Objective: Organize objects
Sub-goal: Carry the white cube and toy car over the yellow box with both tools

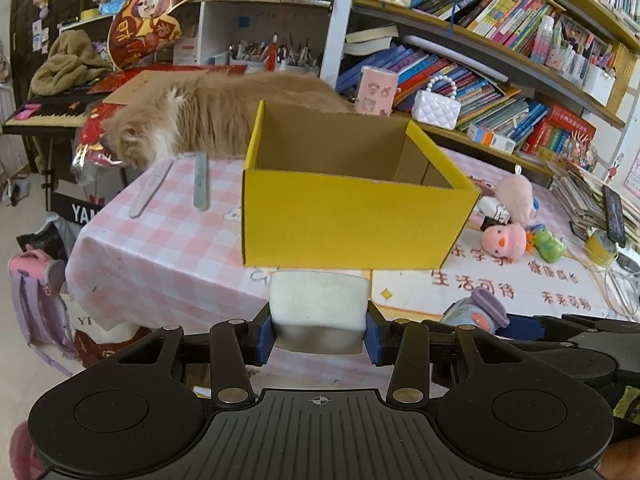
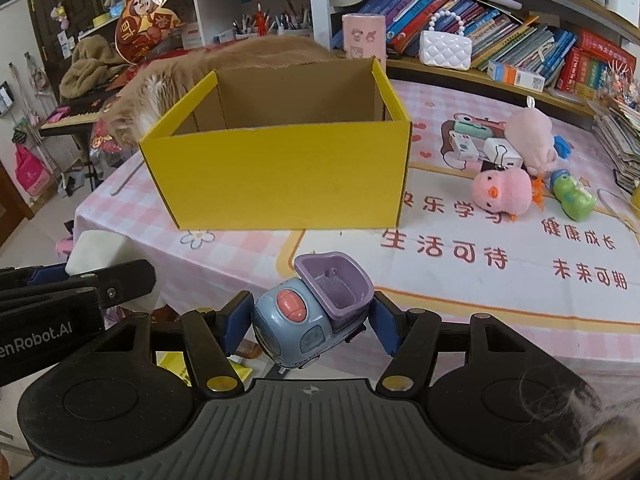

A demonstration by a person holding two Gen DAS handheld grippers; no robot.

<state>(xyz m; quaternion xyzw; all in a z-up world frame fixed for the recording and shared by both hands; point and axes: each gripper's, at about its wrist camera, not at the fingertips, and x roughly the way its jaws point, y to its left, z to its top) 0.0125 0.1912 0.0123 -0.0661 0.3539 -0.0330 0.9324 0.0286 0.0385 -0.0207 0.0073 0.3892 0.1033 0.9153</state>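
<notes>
1. In my left wrist view the left gripper (image 1: 320, 330) sits low at centre frame, its blue pads (image 1: 266, 334) pressed on both sides of a white block (image 1: 319, 308); the jaws are only narrowly apart, filled by the block.
2. In my right wrist view the right gripper (image 2: 310, 326) is at lower centre, jaws about half spread, with a blue-grey toy truck (image 2: 310, 316) carrying a purple tub lodged between them. The pads (image 2: 238, 322) appear to bear on its sides, so I read it as gripped.
3. The yellow cardboard box (image 1: 352, 220) fills mid-frame directly above the block, open-topped; what I can see of its inside looks bare. It stands on the pink checked tablecloth (image 1: 168, 248).
4. Right of the box, at mid-right of the right wrist view, lie a pink chick plush (image 2: 502, 190), a paler pink plush (image 2: 530, 136), a green toy (image 2: 574, 198) and small white gadgets (image 2: 464, 148).
5. An orange cat (image 1: 208, 112) lies behind the box at upper left, head hanging over the table edge.
6. Two long flat strips (image 1: 200, 180) rest left of the box.
7. Bookshelves (image 1: 500, 52) cross the upper right.
</notes>
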